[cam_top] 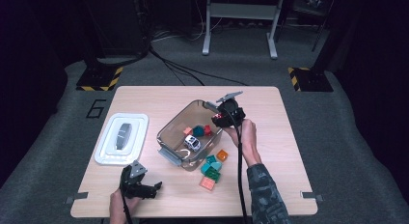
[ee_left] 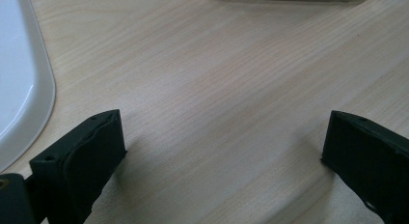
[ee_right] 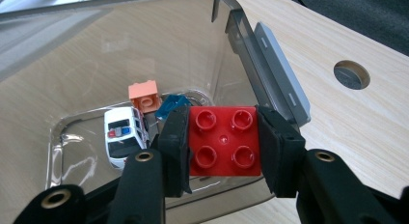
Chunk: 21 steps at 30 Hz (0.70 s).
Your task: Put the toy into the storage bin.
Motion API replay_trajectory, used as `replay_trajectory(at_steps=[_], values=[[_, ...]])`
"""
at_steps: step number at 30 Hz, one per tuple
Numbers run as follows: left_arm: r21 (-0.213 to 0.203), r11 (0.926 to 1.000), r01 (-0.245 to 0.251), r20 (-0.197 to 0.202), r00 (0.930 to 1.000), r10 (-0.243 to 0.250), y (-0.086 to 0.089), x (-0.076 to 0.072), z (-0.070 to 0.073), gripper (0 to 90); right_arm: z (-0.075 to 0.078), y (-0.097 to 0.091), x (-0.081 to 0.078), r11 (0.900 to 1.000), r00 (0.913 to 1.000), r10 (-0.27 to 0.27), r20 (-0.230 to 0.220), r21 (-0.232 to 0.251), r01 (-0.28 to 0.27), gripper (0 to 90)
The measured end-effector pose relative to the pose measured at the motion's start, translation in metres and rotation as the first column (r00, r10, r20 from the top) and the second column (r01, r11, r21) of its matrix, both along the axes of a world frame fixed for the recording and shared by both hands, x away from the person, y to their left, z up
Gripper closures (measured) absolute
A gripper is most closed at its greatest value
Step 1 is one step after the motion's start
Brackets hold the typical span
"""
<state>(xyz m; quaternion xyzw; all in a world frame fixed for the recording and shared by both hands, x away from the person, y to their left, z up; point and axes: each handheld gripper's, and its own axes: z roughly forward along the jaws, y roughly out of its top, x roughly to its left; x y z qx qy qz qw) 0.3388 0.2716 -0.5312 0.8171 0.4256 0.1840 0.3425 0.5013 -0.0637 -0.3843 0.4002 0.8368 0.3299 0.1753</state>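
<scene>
While clamped between both pads of the right tool (ee_right: 223,142), red four-stud brick (ee_right: 224,141) held studs toward the camera, above the open interior of the clear plastic bin (ee_right: 144,55). In the high view, right tool (cam_top: 218,119) positioned over the bin's (cam_top: 166,132) right rim. On the bin floor: white toy police car (ee_right: 123,136), orange brick (ee_right: 144,96), blue piece (ee_right: 172,105) just beside the orange brick. Grey latch flap (ee_right: 281,69) hinged at the bin edge, over the counter (ee_right: 347,118). Loose teal, orange and pink bricks (cam_top: 212,167) grouped on the counter just beside the bin. Left tool (cam_top: 144,189) low at the counter's near edge, jaws spread wide, nothing between them, bare counter (ee_left: 217,113) beneath. White lid (cam_top: 121,138) flat, well apart from the bin.
</scene>
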Motion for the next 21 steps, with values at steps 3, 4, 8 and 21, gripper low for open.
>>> replay_trajectory(at_steps=[3, 4, 8, 21], values=[[0.0, 1.0, 0.0, 0.0, 1.0, 0.0, 0.0, 0.0, 0.0, 1.0, -0.003, -0.001, 0.001, 1.0, 1.0, -0.003, -0.005, -0.003, 0.003, 58.6], [0.0, 1.0, 0.0, 0.0, 1.0, 0.0, 0.0, 0.0, 0.0, 1.0, -0.004, -0.002, 0.001, 1.0, 1.0, -0.005, -0.003, -0.008, 0.005, 58.6], [-0.004, 1.0, -0.001, -0.001, 1.0, 0.001, 0.0, 0.0, 0.0, 1.0, -0.004, -0.001, 0.0, 1.0, 0.9999, -0.008, -0.007, 0.001, 0.008, 58.3], [0.0, 1.0, 0.0, 0.0, 1.0, 0.0, 0.0, 0.0, 0.0, 1.0, 0.004, -0.015, -0.016, 0.9979, 0.9994, -0.021, 0.026, 0.062, 0.019, 33.4]])
